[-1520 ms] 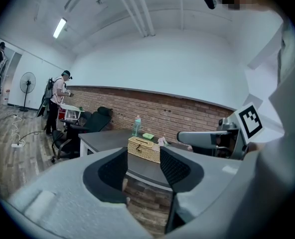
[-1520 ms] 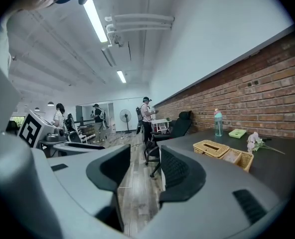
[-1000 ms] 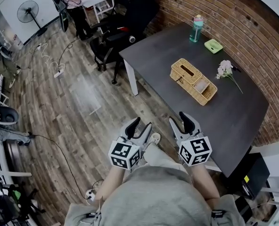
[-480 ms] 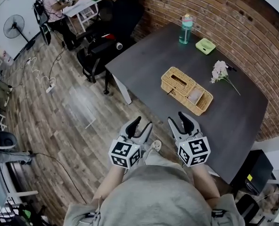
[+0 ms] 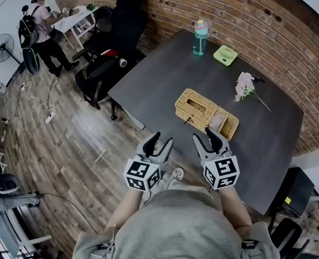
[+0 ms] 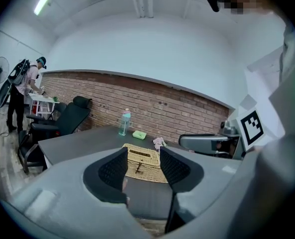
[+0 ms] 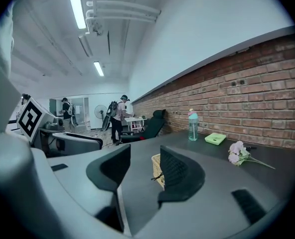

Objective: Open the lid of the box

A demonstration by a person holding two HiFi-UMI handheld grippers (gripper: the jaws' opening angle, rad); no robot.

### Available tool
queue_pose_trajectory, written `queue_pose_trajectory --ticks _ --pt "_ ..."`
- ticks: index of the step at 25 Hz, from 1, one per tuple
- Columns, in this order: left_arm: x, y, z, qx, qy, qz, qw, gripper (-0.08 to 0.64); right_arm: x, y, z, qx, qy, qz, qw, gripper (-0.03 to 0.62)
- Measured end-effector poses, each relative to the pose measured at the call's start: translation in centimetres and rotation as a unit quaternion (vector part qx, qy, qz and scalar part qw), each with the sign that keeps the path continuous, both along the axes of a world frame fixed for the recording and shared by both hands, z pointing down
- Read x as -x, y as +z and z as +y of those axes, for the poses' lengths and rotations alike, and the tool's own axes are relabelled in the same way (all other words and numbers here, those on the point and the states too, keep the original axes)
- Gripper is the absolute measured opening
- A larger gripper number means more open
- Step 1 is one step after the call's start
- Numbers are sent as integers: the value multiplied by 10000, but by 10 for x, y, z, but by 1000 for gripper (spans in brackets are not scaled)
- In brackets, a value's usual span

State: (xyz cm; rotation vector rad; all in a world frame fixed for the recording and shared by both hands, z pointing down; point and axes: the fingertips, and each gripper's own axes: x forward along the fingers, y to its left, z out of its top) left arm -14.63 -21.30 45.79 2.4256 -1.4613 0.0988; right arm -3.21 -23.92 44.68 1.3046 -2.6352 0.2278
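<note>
Left gripper [image 5: 162, 140] and right gripper [image 5: 203, 135]: jaws apart, empty, at table [image 5: 148, 85] near edge. Wicker box [image 5: 194, 106] at 12 o'clock, nearer than before.

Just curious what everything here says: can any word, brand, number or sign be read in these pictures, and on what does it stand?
No text can be read anywhere.
On the left gripper and the right gripper: black-and-white square markers, which are patterns rather than letters.
On the teal plastic water bottle: any label is too small to read.
On the rectangular woven wicker box: no print visible.
</note>
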Motion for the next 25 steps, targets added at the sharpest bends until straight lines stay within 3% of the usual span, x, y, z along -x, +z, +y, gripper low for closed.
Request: queue_pose_trajectory --ticks 13,25 --pt "-12 10 -58 133 390 -15 9992 198 -22 28 -57 110 456 479 9978 187" --pt "-9 19 -90 229 512 -47 9984 198 -27 78 -83 328 453 1249 9906 187"
